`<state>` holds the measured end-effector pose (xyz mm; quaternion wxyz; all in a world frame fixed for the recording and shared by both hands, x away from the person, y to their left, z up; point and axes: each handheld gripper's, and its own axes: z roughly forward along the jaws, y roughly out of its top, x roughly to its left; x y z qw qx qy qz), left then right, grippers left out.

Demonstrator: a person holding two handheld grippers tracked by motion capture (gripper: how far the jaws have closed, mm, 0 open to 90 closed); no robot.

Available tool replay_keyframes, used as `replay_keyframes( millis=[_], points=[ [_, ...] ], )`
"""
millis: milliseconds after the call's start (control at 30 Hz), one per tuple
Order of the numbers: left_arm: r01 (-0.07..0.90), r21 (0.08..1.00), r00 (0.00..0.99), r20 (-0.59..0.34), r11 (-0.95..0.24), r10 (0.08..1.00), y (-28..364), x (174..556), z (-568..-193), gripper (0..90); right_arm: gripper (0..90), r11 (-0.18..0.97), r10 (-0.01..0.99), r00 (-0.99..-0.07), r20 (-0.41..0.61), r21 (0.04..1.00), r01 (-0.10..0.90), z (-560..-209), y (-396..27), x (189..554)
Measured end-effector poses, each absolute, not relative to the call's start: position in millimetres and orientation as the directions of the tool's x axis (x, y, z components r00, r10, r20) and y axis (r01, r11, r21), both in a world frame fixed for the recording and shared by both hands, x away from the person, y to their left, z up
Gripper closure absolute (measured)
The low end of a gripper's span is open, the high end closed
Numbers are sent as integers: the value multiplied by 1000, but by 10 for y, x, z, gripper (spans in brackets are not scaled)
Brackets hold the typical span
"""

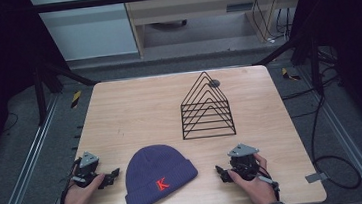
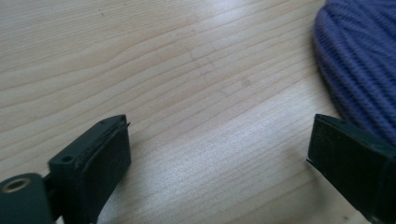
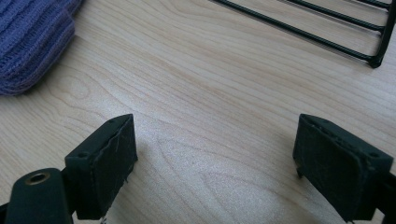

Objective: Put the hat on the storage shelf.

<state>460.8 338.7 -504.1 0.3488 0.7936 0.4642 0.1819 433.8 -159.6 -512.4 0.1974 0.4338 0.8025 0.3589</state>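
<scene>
Both grippers rest at near table edge, jaws spread wide, gripping nothing: left gripper (image 1: 110, 178), right gripper (image 1: 222, 173). Purple knitted beanie with red K (image 1: 159, 176) lies flat between them on pale wooden table (image 1: 134, 111), untouched. Black wire triangular rack (image 1: 207, 108) stands beyond. Judgement: work not started; grasping the beanie remains.

Two hands reach in from the near edge of the table (image 1: 134, 111), each holding a black two-jaw gripper low over the wood. The left gripper (image 1: 110, 178) sits toward the table's near left corner, jaws spread wide and pointing right. The right gripper (image 1: 220, 173) sits toward the near right corner, jaws likewise spread wide, pointing left. Both grippers hold nothing.
</scene>
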Motion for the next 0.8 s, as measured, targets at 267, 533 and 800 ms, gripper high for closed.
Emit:
replay_keyframes(
  millis=[267,533,800],
  points=[
    [578,737,529,-12,-351,848,3360,4566,-4752,84,135,368,835,-550,-5,747,553,-5124,-1600,4337],
    [587,711,588,-47,-386,807,3102,4766,-4533,123,135,371,834,-552,-6,747,552,-5124,-1603,4338],
    [598,684,624,-72,-417,778,2794,4983,-4457,131,135,373,832,-554,-7,747,551,-5123,-1607,4340]
  ],
)
